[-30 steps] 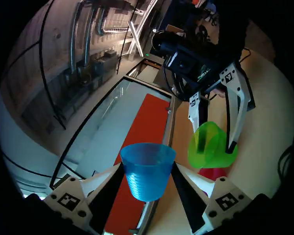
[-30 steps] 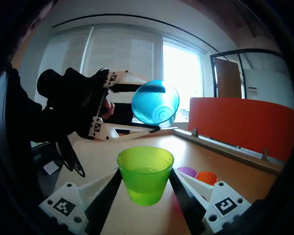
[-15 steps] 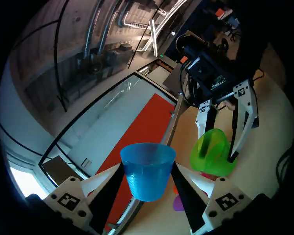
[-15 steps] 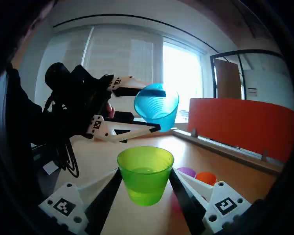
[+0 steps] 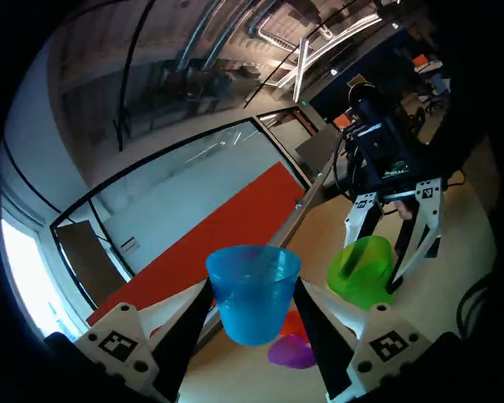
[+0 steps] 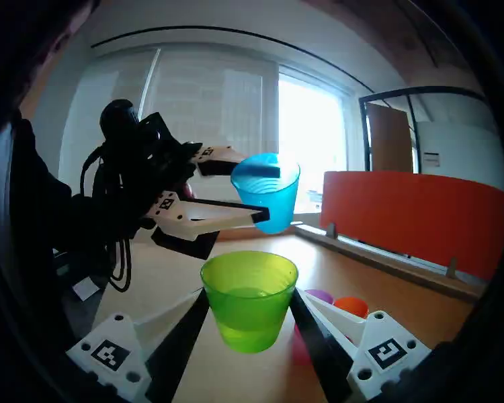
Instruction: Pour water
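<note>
Clearly translucent blue cup [image 5: 253, 316] clamped in left claw [image 5: 253, 295]; green cup [image 6: 249, 282], shallow water [image 6: 249, 329] inside, clamped in right claw [image 6: 249, 301]

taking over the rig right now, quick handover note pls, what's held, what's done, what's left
Left gripper: shut on the blue cup, which is upright in the air, above and beyond the green cup.
Right gripper: shut on the green cup, upright, off the table.
Done: the green cup is partly filled with water.
Left: I cannot tell whether the blue cup holds any water. Top up if needed, then probably set both down, away from the purple cup and orange cup on the table.
</note>
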